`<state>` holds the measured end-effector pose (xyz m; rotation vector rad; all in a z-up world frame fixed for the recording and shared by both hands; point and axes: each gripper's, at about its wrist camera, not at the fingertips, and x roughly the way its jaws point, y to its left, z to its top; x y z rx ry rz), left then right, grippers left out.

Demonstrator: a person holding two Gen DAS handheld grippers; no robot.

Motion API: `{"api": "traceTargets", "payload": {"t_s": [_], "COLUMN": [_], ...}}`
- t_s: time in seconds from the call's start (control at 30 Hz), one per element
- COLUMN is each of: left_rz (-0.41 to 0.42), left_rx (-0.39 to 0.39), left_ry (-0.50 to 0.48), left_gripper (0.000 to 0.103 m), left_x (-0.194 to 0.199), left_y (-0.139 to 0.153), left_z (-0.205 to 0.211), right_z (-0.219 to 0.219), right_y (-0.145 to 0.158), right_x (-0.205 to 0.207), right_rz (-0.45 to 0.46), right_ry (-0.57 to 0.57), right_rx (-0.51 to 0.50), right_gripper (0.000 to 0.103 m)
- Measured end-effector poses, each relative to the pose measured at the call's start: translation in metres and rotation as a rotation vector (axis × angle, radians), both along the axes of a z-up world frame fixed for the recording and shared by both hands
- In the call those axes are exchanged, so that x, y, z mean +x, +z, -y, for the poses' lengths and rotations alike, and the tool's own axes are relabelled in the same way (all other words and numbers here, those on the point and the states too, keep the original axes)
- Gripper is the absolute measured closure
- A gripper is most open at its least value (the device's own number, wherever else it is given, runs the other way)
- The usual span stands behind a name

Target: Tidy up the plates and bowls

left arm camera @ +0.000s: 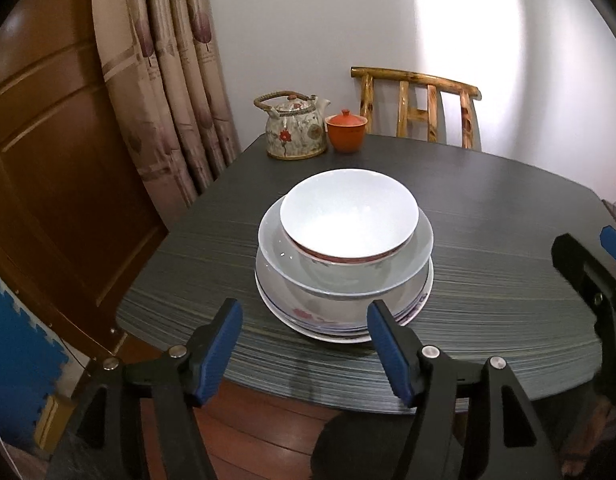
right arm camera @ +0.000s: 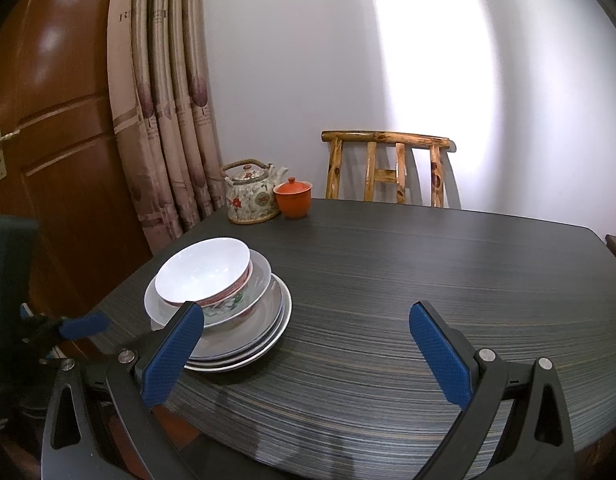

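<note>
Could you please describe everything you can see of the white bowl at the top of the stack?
The top bowl is glossy white inside, apparently glazed ceramic, with a red band and some patterning on its outer wall. It is empty and upright, slightly tilted, nested in a wider pale bowl that sits on stacked plates on the dark wood-grain table. Only that wider bowl touches it; both grippers are open and clear of it.

You have two bowls [left arm camera: 350, 220] nested on a stack of plates [left arm camera: 332, 320], count unclear, plus one teapot [left arm camera: 294, 130], one orange lidded cup [left arm camera: 346, 130], one chair [left arm camera: 418, 106].
</note>
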<state>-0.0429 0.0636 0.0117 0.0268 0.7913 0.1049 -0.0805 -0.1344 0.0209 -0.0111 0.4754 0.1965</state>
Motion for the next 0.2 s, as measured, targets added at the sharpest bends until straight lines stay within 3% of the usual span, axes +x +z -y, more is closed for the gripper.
{"api": "traceTargets", "payload": {"t_s": [0.2], "left_rz": [-0.052], "left_rx": [-0.020], "left_ry": [0.004], "left_gripper": [0.036], "left_x": [0.002], "left_y": [-0.001], "left_z": [-0.002], "right_z": [0.046], "right_y": [-0.003], "right_x": [0.022], "right_rz": [-0.045], "right_ry": [-0.105], "right_rx": [0.009], "right_gripper": [0.001]}}
